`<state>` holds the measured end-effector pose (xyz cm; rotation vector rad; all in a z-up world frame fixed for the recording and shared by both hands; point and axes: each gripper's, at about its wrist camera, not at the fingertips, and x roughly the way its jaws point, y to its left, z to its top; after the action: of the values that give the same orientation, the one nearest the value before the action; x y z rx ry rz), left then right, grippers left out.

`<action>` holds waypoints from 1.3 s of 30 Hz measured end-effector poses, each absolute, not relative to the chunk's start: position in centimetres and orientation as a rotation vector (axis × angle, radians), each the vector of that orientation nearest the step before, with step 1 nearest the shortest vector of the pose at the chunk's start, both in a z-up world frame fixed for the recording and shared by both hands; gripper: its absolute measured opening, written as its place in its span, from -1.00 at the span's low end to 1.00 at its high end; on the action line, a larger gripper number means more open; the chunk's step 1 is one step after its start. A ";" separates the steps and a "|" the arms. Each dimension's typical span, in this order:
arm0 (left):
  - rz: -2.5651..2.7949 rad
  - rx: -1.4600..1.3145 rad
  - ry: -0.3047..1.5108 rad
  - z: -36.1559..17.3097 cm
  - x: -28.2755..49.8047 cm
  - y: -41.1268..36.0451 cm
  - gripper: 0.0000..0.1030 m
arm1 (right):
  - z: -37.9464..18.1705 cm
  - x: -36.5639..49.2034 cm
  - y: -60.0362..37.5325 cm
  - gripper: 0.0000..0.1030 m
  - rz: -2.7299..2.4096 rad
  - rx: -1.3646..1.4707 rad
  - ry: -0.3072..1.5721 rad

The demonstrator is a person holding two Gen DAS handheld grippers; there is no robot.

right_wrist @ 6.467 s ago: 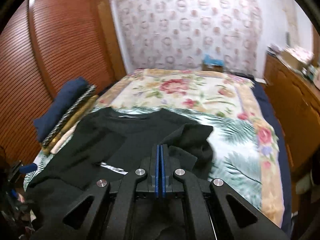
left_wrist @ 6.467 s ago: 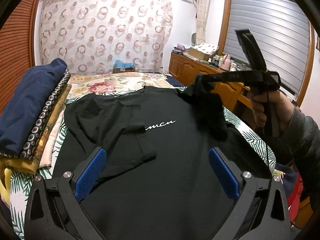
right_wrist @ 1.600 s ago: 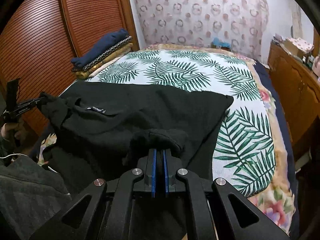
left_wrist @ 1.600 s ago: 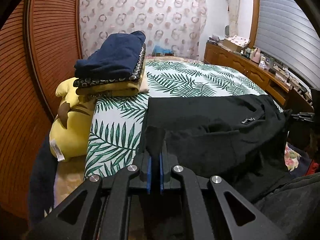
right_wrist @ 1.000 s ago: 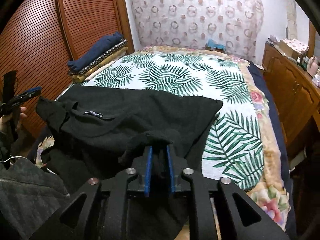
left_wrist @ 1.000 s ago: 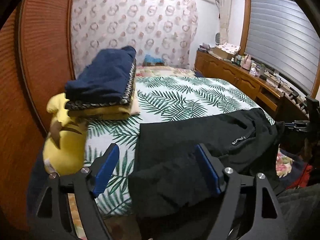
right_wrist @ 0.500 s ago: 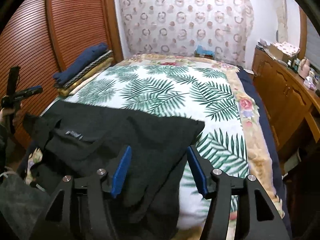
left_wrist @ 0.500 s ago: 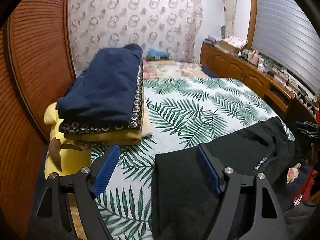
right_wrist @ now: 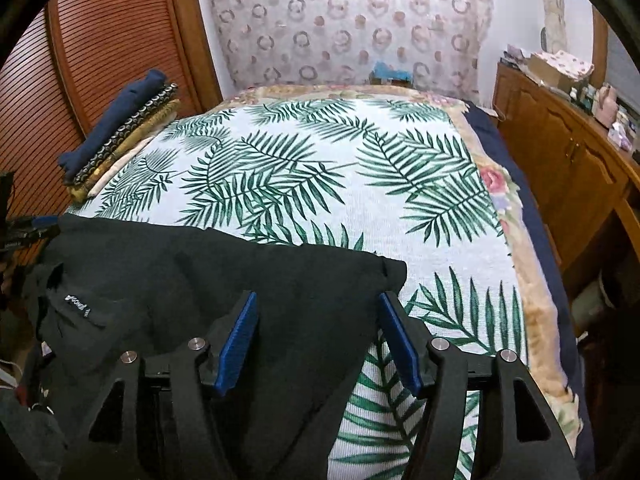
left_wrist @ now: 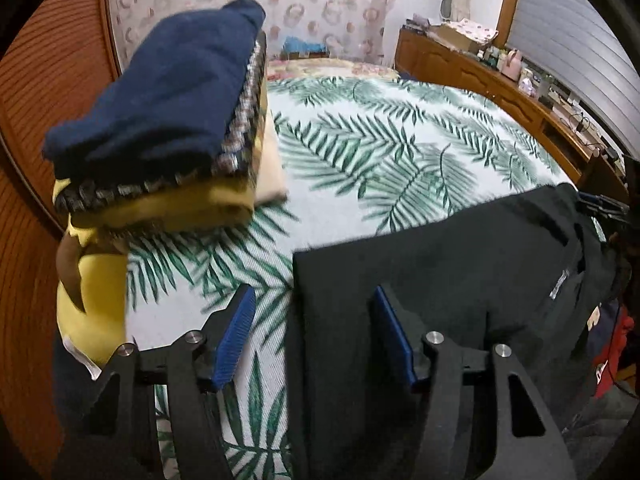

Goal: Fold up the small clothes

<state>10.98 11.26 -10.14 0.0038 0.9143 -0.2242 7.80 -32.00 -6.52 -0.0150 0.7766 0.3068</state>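
Note:
A black T-shirt (left_wrist: pixel 440 264) lies folded over at the near edge of the bed, its neck label showing; it also shows in the right wrist view (right_wrist: pixel 224 276). My left gripper (left_wrist: pixel 314 332) is open and empty, over the shirt's left corner. My right gripper (right_wrist: pixel 316 336) is open and empty, over the shirt's right corner. Part of the shirt hangs off the bed's near edge.
A stack of folded clothes (left_wrist: pixel 168 120), navy on top, sits at the bed's left side, also in the right wrist view (right_wrist: pixel 116 128). A yellow plush toy (left_wrist: pixel 92 292) lies beside it. The palm-leaf bedspread (right_wrist: pixel 320 184) stretches ahead. A wooden dresser (right_wrist: pixel 568 152) runs along the right.
Both grippers let go of the black shirt and opened. They have since moved forward and lower over the shirt's two corners.

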 end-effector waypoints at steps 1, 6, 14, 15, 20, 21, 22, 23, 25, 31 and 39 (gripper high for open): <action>-0.227 0.000 0.918 -10.4 10.8 11.2 0.21 | -6.7 8.0 -32.0 0.29 0.307 -0.011 0.781; -0.232 -0.007 0.925 -11.2 10.3 10.9 0.21 | -6.9 8.7 -31.9 0.35 0.273 -0.013 0.786; -0.236 -0.011 0.910 -11.1 10.3 10.8 -0.02 | -7.4 9.3 -32.6 0.37 0.241 0.009 0.784; -0.247 -0.013 0.909 -11.1 10.3 10.6 -0.14 | -7.5 9.3 -32.6 0.37 0.248 0.007 0.782; -0.246 0.010 0.907 -10.9 10.4 9.9 -0.58 | -7.8 8.9 -31.6 -0.10 0.307 -0.020 0.761; -0.256 0.004 0.909 -10.7 10.4 9.8 -0.68 | -7.8 8.7 -31.4 -0.44 0.312 -0.042 0.756; -0.272 0.000 0.911 -10.6 10.2 9.7 -0.71 | -7.9 8.4 -31.2 -0.66 0.336 -0.050 0.755; -0.281 0.003 0.908 -10.3 10.0 9.5 -0.73 | -7.9 8.3 -31.2 -0.69 0.364 -0.036 0.762; -0.292 -0.006 0.872 -9.2 9.2 9.3 -0.74 | -7.8 7.8 -31.4 -0.77 0.383 -0.027 0.766; -0.357 -0.073 0.693 -3.1 4.9 9.2 -0.75 | -4.4 3.4 -33.3 -0.81 0.391 0.058 0.576; -0.409 -0.105 0.453 4.8 -1.5 9.5 -0.76 | 3.1 -5.1 -35.2 -0.82 0.466 0.078 0.350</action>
<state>-1.54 9.53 4.81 -0.1045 0.4528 -0.4087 -5.07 -35.17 3.09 0.0782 0.3501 0.4655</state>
